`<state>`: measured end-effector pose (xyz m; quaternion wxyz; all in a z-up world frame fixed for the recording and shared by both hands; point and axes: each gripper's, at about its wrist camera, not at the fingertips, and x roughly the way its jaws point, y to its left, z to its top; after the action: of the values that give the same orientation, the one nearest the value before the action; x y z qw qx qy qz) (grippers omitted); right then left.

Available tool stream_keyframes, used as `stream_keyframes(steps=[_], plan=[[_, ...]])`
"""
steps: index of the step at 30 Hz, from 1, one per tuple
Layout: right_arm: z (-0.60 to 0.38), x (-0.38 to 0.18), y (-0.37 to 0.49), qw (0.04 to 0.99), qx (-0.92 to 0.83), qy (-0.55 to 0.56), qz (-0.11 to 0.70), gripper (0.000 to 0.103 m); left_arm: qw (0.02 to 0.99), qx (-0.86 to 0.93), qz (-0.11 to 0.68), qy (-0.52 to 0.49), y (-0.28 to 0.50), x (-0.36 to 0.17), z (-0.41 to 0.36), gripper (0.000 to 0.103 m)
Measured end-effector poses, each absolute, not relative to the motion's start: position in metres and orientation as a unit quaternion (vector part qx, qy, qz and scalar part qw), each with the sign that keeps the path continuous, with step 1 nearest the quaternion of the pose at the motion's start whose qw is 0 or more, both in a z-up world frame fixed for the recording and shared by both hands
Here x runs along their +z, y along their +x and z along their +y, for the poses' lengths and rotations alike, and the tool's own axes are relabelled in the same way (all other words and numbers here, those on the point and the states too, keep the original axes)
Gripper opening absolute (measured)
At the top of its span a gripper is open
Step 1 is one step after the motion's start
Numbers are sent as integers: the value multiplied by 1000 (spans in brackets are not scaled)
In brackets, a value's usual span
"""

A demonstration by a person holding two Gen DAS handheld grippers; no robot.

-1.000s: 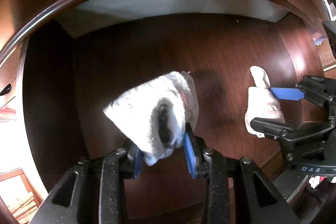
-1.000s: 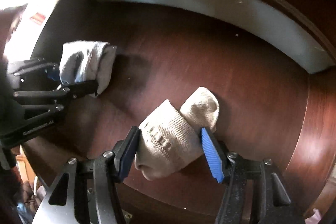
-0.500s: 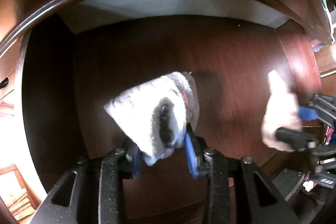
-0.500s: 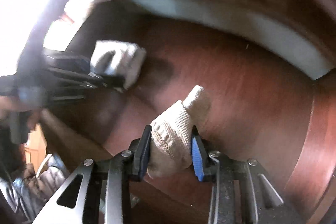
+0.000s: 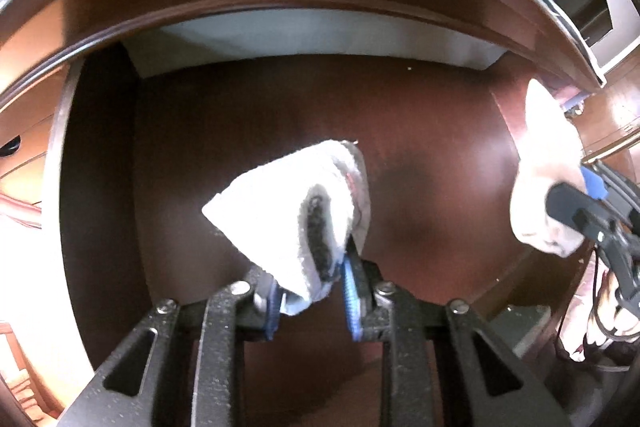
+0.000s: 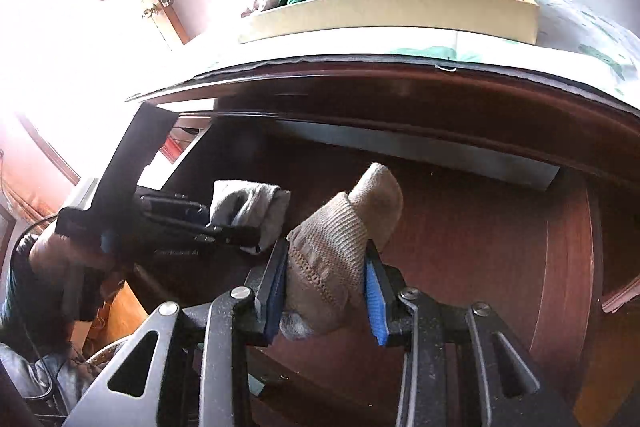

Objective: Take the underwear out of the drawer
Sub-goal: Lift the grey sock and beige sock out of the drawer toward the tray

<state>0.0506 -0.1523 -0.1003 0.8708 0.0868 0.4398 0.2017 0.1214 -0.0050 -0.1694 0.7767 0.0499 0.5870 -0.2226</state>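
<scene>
Dark wooden drawer (image 5: 420, 131) — seemingly bare

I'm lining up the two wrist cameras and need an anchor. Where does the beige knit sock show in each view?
Left wrist view: the beige knit sock is at the far right edge, pinched in the right gripper.
Right wrist view: low centre, clamped between the near blue pads.
Shared landmark: the pale grey back panel of the drawer.
</scene>
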Motion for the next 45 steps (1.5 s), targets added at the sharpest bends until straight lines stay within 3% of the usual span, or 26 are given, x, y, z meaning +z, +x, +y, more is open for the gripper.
stream_keyframes(steps=[22, 45], plan=[[-163, -104, 26, 885, 158, 88, 430, 37, 796, -239, 552, 74, 74, -153, -20, 24], [-166, -63, -11, 917, 131, 77, 368, 37, 828, -216, 511, 86, 54, -124, -23, 24]])
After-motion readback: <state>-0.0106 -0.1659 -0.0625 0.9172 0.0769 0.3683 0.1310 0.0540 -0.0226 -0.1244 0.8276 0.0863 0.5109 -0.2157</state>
